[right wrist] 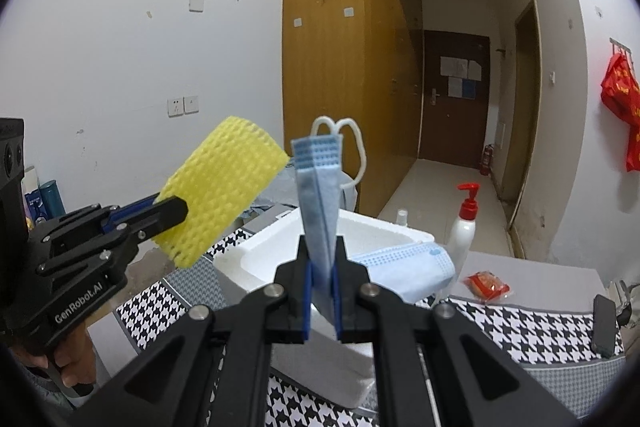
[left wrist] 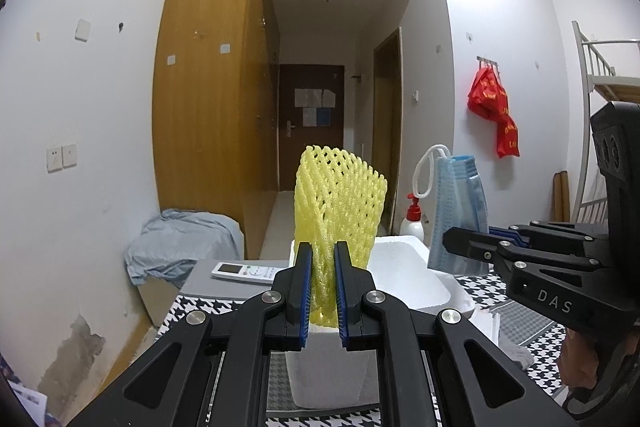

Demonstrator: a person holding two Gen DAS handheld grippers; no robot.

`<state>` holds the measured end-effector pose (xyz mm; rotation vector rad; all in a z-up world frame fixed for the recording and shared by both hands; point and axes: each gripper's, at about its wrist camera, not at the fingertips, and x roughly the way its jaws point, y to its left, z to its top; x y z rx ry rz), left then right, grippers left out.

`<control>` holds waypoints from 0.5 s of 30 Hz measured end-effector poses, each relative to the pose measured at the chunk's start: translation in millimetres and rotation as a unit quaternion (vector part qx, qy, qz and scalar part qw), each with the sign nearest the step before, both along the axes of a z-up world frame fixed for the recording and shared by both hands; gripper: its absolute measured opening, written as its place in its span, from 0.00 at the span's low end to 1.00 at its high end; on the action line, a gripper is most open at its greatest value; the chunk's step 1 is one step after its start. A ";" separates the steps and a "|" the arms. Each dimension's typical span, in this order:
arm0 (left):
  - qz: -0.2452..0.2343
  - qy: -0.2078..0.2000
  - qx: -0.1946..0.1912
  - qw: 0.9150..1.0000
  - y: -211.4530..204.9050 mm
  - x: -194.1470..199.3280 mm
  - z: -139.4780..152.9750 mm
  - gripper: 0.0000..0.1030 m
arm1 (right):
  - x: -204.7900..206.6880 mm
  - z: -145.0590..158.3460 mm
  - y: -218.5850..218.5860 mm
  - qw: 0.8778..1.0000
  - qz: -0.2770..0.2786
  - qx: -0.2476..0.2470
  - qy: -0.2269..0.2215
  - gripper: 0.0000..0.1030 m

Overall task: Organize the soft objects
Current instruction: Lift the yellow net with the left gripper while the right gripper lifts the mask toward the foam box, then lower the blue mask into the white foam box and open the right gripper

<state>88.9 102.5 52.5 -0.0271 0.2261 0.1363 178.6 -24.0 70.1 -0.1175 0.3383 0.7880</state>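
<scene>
My left gripper (left wrist: 323,259) is shut on a yellow foam net sleeve (left wrist: 340,203), which stands up above a white foam box (left wrist: 416,279). In the right wrist view the same gripper (right wrist: 176,207) comes in from the left with the yellow sleeve (right wrist: 224,187) held in the air. My right gripper (right wrist: 322,267) is shut on a folded blue face mask (right wrist: 320,195) whose white ear loops stick up. That gripper (left wrist: 452,241) also shows at the right of the left wrist view, holding the mask (left wrist: 460,211). A second blue mask (right wrist: 412,267) lies over the box's right rim.
The box (right wrist: 256,259) rests on a houndstooth cloth (right wrist: 520,327) over the table. A red-capped pump bottle (right wrist: 464,223), a red packet (right wrist: 486,285), a dark phone (right wrist: 604,323) and a white remote (left wrist: 244,271) lie around it. A person's hand (right wrist: 76,359) holds the left gripper's handle.
</scene>
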 end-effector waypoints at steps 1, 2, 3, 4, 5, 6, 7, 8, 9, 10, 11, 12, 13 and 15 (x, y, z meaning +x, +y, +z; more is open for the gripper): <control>0.001 0.000 -0.001 1.000 0.6 1.1 0.0 0.11 | 0.8 0.2 1.7 1.000 0.000 -0.002 -0.002 0.11; 0.002 0.000 -0.001 1.000 1.2 2.1 -0.1 0.11 | 2.4 0.4 3.5 1.000 0.000 -0.003 -0.002 0.11; 0.003 0.001 -0.002 1.000 1.3 2.2 -0.6 0.11 | 3.8 0.4 4.7 1.000 0.000 -0.004 -0.002 0.11; 0.005 0.000 -0.002 1.000 2.3 2.6 -0.6 0.11 | 5.0 -0.1 5.8 1.000 0.001 -0.004 0.000 0.11; 0.005 0.001 -0.001 1.000 3.1 3.2 -0.4 0.11 | 7.0 -0.5 7.2 1.000 0.005 -0.005 0.003 0.11; 0.006 0.001 -0.001 1.000 3.9 3.2 -0.9 0.11 | 8.6 -0.7 8.3 1.000 0.008 -0.004 0.006 0.11; 0.007 0.001 -0.002 1.000 4.0 3.1 -1.7 0.11 | 10.6 -0.8 9.5 1.000 0.013 -0.002 0.009 0.11; 0.007 0.002 -0.003 1.000 4.8 3.9 -1.4 0.11 | 12.8 -0.9 11.1 1.000 0.017 -0.001 0.010 0.11; 0.008 0.002 -0.003 1.000 4.9 4.1 -1.5 0.11 | 14.3 -1.3 13.0 1.000 0.019 -0.002 0.010 0.11; 0.009 0.002 -0.002 1.000 5.3 4.4 -1.5 0.11 | 16.6 -1.6 15.0 1.000 0.018 -0.004 0.012 0.11; 0.009 0.002 -0.001 1.000 4.6 4.7 -1.1 0.11 | 19.2 -1.9 17.3 1.000 0.020 -0.005 0.014 0.11; 0.008 0.002 -0.001 1.000 5.4 4.5 -1.1 0.11 | 20.4 -2.4 19.2 1.000 0.022 -0.005 0.016 0.11; 0.008 0.001 -0.002 1.000 5.7 3.9 -1.1 0.11 | 22.5 -2.9 21.7 1.000 0.024 -0.006 0.017 0.11; 0.008 0.001 0.001 1.000 5.5 3.9 -1.1 0.11 | 25.2 -4.1 26.0 0.999 0.026 -0.009 0.018 0.11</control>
